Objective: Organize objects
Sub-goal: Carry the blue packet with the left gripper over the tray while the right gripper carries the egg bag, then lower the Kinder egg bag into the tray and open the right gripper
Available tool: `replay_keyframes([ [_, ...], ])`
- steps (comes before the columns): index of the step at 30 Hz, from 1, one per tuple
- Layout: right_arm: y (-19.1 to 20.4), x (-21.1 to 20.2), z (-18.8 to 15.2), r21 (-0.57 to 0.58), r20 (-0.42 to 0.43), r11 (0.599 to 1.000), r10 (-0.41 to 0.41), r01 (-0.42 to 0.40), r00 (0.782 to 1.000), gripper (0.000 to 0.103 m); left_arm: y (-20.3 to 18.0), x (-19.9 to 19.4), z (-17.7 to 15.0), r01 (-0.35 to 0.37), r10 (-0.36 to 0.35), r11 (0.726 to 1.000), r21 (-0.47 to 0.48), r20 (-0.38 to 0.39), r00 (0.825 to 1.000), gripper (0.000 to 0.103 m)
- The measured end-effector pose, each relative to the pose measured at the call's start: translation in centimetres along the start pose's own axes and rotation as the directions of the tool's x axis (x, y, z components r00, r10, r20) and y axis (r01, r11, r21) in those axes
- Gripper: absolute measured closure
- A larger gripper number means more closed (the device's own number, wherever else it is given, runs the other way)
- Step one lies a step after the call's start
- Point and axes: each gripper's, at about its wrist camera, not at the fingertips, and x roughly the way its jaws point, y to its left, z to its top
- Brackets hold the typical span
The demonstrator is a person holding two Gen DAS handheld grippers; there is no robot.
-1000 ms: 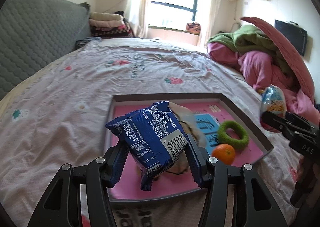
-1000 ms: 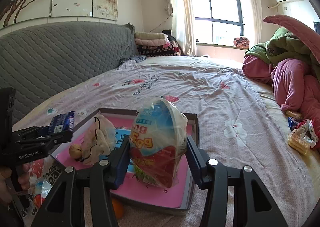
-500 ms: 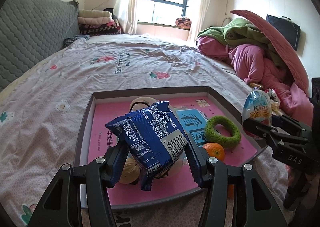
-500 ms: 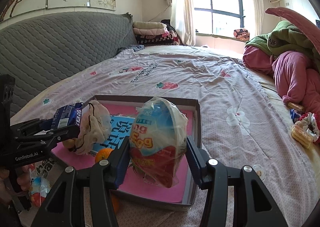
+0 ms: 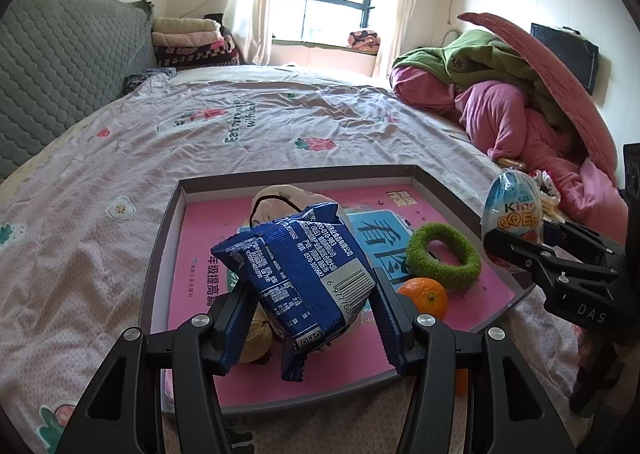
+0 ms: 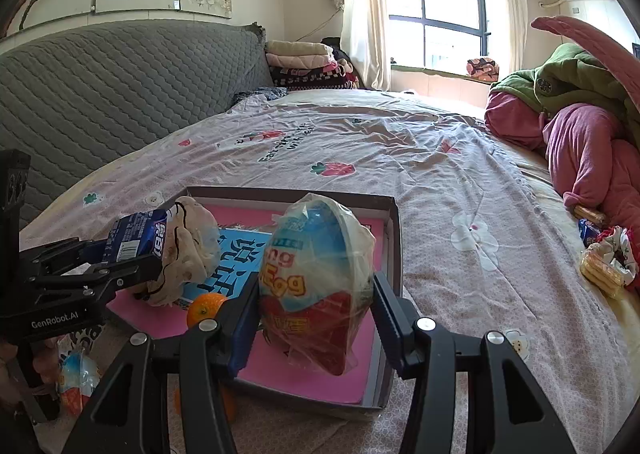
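My left gripper [image 5: 310,314] is shut on a blue snack packet [image 5: 304,278] and holds it above the near part of a grey tray with a pink floor [image 5: 200,274]. My right gripper [image 6: 316,314] is shut on a wrapped toy egg [image 6: 316,282] above the tray's right side [image 6: 394,246]. The egg also shows in the left wrist view [image 5: 512,210], over the tray's right rim. In the tray lie a cream pouch with a black cord [image 5: 280,198], a green ring [image 5: 442,250] and an orange [image 5: 426,296].
The tray rests on a pink flowered bedsheet [image 5: 100,194]. A pile of pink and green bedding [image 5: 520,102] lies at the right. Loose snacks [image 6: 604,266] lie on the bed right of the tray. More packets [image 6: 76,378] and another orange lie near the tray's near-left corner.
Both grippers have drawn back and lifted a little, so more of the tray shows. Each still holds its item above the tray.
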Motion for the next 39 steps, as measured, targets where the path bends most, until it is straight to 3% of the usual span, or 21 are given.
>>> replay_keyframes([
  [39, -0.3, 2.5, -0.9, -0.007, -0.101, 1.000, -0.015, 0.015, 0.995, 0.050, -1.6, 2.0, -1.2, 0.012, 0.001, 0.995, 0.094, -0.135, 0.991, 0.046],
])
